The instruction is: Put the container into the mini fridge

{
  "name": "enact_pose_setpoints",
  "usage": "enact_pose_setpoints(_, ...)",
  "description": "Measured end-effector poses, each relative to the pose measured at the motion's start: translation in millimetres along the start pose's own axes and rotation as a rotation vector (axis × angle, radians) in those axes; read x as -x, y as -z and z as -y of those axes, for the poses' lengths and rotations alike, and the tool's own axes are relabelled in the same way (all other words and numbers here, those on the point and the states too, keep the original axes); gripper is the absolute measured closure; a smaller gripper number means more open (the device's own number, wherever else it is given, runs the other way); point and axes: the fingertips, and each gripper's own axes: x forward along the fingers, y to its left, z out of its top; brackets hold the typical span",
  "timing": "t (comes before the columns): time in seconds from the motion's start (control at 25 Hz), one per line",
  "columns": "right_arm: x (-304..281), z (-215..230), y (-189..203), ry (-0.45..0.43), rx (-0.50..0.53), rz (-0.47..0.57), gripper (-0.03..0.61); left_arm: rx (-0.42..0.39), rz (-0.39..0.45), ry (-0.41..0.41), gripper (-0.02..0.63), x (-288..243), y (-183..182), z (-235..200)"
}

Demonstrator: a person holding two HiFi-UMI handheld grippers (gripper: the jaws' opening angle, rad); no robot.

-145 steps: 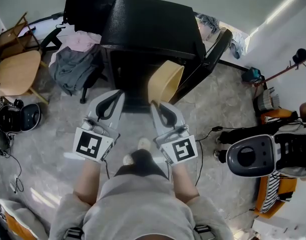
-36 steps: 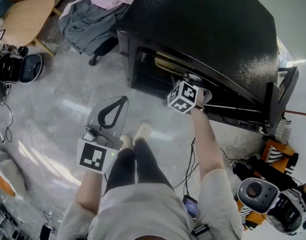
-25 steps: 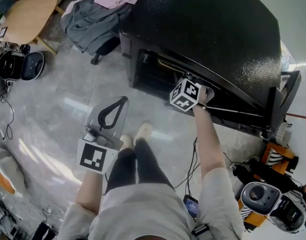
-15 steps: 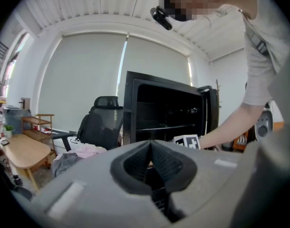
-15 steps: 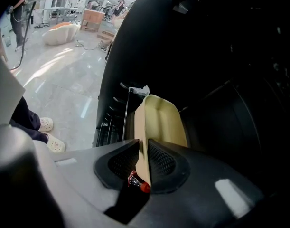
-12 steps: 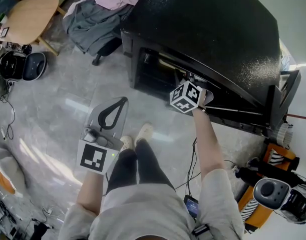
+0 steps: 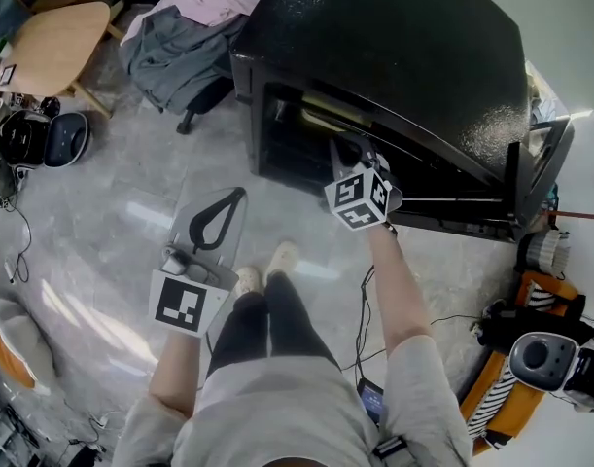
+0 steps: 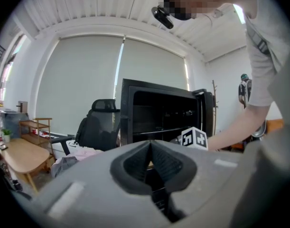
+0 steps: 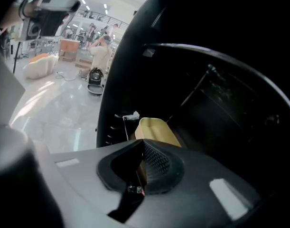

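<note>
One tan container [image 9: 154, 128] sat inside the open black mini fridge [image 7: 394, 47], close to the slotted side wall on the left of the right gripper view. Only a thin tan strip of it showed under the fridge's top edge in the head view. Whether it rested fully on a shelf could not be made out. The right claw [image 9: 144, 141] reached into the fridge opening with its jaws closed on the container's near wall, a band of tan showing between the pads. Its marker cube [image 7: 360, 199] stayed just outside the opening, with the person's bare forearm [image 7: 394, 290] stretched behind it. The fridge door [image 7: 540, 178] stood swung wide at the right. The left claw [image 7: 240, 195] was held low over the pale marbled floor [image 7: 112, 212], well apart from the fridge. Its jaws were pressed together at the tips with nothing between them, and it pointed toward the open compartment. The person's shoes [image 7: 275, 259] stood on the floor between the two arms. Farther left, an office chair [image 7: 194, 100] draped with grey and pink clothes stood near a round wooden surface [image 7: 53, 37].
</note>
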Motion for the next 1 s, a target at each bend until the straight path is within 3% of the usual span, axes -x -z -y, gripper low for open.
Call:
enact_pose_setpoints(0.32,58,-9,-24,0.033,-0.28,0.164,0.58,-0.02,0.027,0.026,0.612,13,-20,13)
enact_pose_setpoints(1.0,180,-24,-49,0.135,-0.487,0.328,0.58,-0.045,0.073,0.116,0.612,40,-56,57)
